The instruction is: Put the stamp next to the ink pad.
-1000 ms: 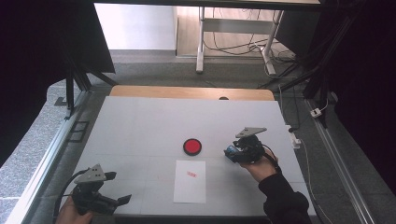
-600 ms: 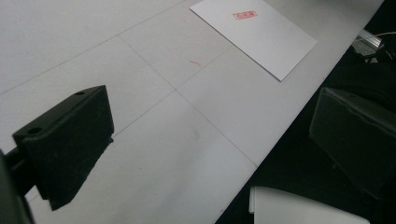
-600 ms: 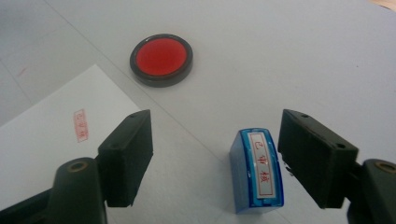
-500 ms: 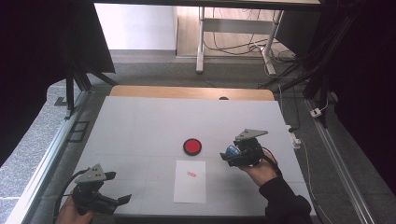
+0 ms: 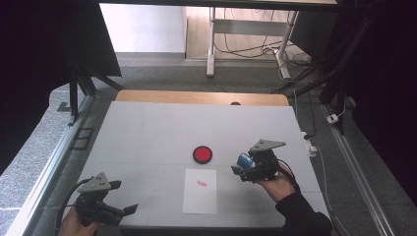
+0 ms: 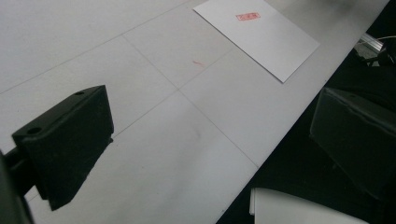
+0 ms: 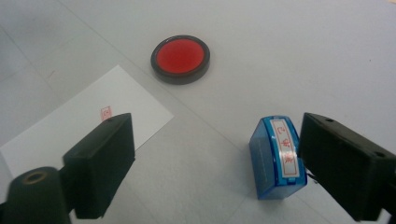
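The blue stamp [image 7: 276, 158] was seen released on the table [image 5: 147, 132], the right gripper's [image 7: 212, 163] jaws just opened around it, near the red ink pad [image 7: 180, 58]

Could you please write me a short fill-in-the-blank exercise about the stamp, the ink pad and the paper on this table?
1. The stamp standing between the right gripper's open jaws is ____ in colour.
2. The round ink pad holds ____ ink.
3. The paper bears ____ red stamp mark.
4. The left gripper holds ____.

Missing words: blue; red; one; nothing
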Available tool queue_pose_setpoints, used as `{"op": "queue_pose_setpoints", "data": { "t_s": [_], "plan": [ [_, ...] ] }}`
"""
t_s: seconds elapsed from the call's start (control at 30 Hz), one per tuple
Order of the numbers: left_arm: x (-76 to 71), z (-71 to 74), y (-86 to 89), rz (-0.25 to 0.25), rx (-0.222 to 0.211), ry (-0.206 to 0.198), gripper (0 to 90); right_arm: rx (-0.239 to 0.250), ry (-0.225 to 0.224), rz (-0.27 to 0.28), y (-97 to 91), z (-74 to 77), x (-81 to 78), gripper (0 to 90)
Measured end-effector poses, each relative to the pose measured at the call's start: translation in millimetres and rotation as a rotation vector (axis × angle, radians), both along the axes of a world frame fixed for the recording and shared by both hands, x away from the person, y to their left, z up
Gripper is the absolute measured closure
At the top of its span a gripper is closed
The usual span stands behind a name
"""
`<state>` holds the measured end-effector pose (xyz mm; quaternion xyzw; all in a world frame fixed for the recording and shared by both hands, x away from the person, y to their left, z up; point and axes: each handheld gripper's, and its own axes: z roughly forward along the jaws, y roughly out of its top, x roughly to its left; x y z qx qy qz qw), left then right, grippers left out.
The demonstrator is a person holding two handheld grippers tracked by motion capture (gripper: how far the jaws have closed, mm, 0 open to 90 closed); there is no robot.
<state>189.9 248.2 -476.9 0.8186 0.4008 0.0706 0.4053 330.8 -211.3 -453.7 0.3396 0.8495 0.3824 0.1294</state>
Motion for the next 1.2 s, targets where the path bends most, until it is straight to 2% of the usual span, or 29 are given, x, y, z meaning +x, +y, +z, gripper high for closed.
{"op": "queue_pose_setpoints", "data": {
  "t_s": [0.37, 0.6, 0.8, 1.03, 1.2],
  "plan": [
    [0.5, 0.0, 0.5, 0.003, -0.004, 0.005, 0.0, 0.008, -0.012, -0.006, -8.1, 3.4, -16.7, 3.5],
    [0.6, -0.1, 0.8, 0.006, -0.006, 0.005, 0.0, 0.007, -0.044, -0.023, -14.4, 5.6, -28.9, 0.0],
    [0.7, 0.0, 1.0, 0.007, -0.008, 0.005, 0.0, 0.007, -0.049, -0.052, -22.2, 7.2, -40.2, 0.0],
    [0.6, 0.0, 1.0, 0.011, -0.007, 0.005, 0.0, 0.01, -0.066, -0.112, -34.2, 8.2, -55.0, 0.0],
    [0.6, 0.1, 1.4, 0.017, -0.006, 0.006, 0.0, 0.014, -0.062, -0.148, -44.4, 6.1, -65.0, 0.0]
  ]
}}
